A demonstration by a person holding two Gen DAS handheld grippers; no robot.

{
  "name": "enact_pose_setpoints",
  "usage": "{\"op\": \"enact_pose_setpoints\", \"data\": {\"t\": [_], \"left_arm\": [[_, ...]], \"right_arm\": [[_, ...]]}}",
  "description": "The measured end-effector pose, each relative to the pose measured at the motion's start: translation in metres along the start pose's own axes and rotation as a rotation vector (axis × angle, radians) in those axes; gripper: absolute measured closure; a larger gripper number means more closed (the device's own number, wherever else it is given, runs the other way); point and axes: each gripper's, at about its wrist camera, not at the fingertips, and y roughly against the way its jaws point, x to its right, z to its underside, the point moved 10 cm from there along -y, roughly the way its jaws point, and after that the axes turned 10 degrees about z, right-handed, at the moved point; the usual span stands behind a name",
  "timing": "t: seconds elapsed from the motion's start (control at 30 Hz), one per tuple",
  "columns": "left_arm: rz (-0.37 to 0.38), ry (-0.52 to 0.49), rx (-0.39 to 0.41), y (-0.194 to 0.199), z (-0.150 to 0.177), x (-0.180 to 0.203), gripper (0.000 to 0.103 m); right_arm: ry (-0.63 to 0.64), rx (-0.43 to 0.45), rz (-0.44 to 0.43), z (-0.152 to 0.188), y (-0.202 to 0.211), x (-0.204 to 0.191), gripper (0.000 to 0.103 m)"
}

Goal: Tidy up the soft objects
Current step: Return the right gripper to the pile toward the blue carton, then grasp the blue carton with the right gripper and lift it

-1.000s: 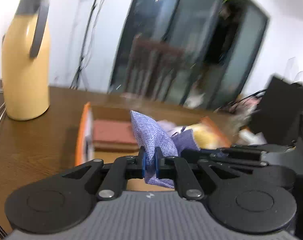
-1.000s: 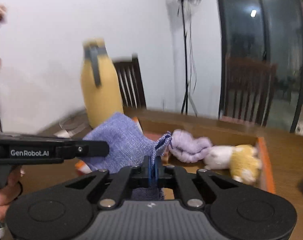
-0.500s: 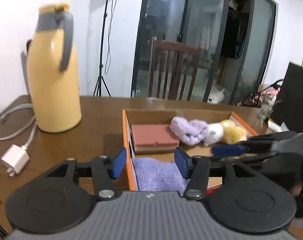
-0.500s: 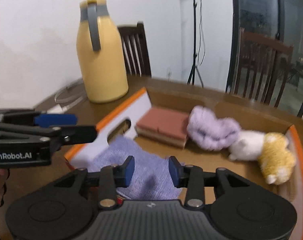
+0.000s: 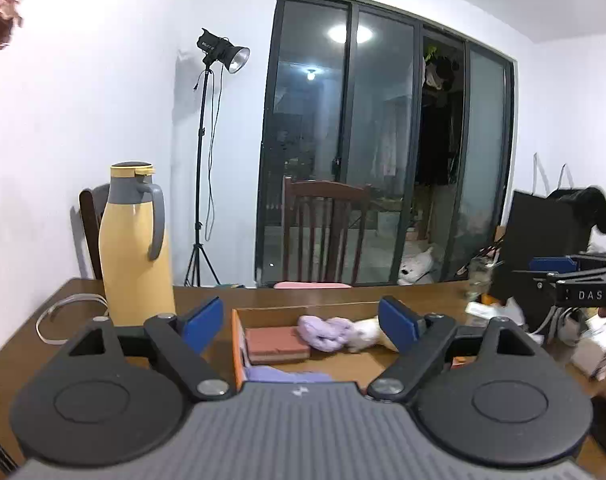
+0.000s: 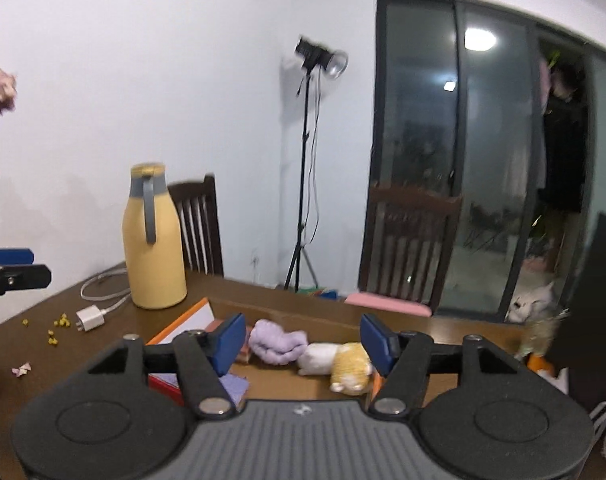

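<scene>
An orange-edged cardboard box (image 5: pixel 236 344) lies on the wooden table. It holds a folded purple cloth (image 5: pixel 287 375) at the near end, a pink sponge block (image 5: pixel 275 344), a lilac fuzzy item (image 5: pixel 325 330) and a white-and-yellow plush toy (image 6: pixel 345 362). The purple cloth (image 6: pixel 233 386) and lilac item (image 6: pixel 277 342) also show in the right wrist view. My left gripper (image 5: pixel 309 322) is open and empty, above and behind the box. My right gripper (image 6: pixel 303 338) is open and empty, likewise drawn back above the box.
A tall yellow jug (image 5: pixel 137 248) stands left of the box. A white charger with cable (image 6: pixel 90 318) and small yellow bits (image 6: pixel 57 328) lie on the table's left. Wooden chairs (image 5: pixel 323 232) and a light stand (image 5: pixel 205 160) are behind. Black gear (image 5: pixel 543 248) stands right.
Both grippers held the purple cloth over the box, then opened and dropped it inside. Both have since lifted and pulled back, opening wider.
</scene>
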Motion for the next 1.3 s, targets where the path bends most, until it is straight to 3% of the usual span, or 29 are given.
{"op": "enact_pose_setpoints", "data": {"t": [0.17, 0.27, 0.43, 0.57, 0.73, 0.87, 1.07, 1.1, 1.17, 1.3], "left_arm": [[0.016, -0.004, 0.079, 0.048, 0.005, 0.029, 0.007], [0.012, -0.009, 0.125, 0.074, 0.023, 0.043, 0.004], [-0.058, -0.038, 0.146, 0.109, 0.078, 0.063, 0.002], [-0.109, -0.073, 0.149, 0.133, 0.119, 0.074, 0.000], [-0.024, 0.003, 0.022, 0.126, 0.158, 0.072, 0.000], [-0.046, 0.064, 0.017, 0.111, 0.156, 0.054, 0.000], [-0.046, 0.097, -0.055, 0.072, 0.173, 0.037, 0.001], [-0.036, 0.098, -0.064, 0.062, 0.174, 0.037, 0.002], [0.008, 0.114, -0.083, 0.043, 0.174, 0.041, 0.016], [0.096, 0.241, -0.144, -0.005, 0.172, 0.038, 0.054]], "right_arm": [[-0.027, 0.094, -0.008, 0.001, 0.059, 0.007, 0.039], [-0.039, 0.149, -0.025, 0.018, 0.091, 0.001, 0.033], [-0.033, 0.229, -0.045, 0.074, 0.137, -0.022, 0.026], [-0.042, 0.234, -0.067, 0.128, 0.168, -0.032, 0.019], [-0.048, 0.106, -0.089, 0.178, 0.171, -0.036, 0.018], [-0.079, 0.084, -0.061, 0.179, 0.156, -0.032, 0.018], [-0.113, 0.018, -0.097, 0.184, 0.108, -0.047, 0.019], [-0.124, -0.003, -0.106, 0.184, 0.096, -0.050, 0.019], [-0.159, -0.036, -0.127, 0.183, 0.072, -0.053, 0.026], [-0.245, -0.110, -0.177, 0.173, 0.011, -0.056, 0.050]]}}
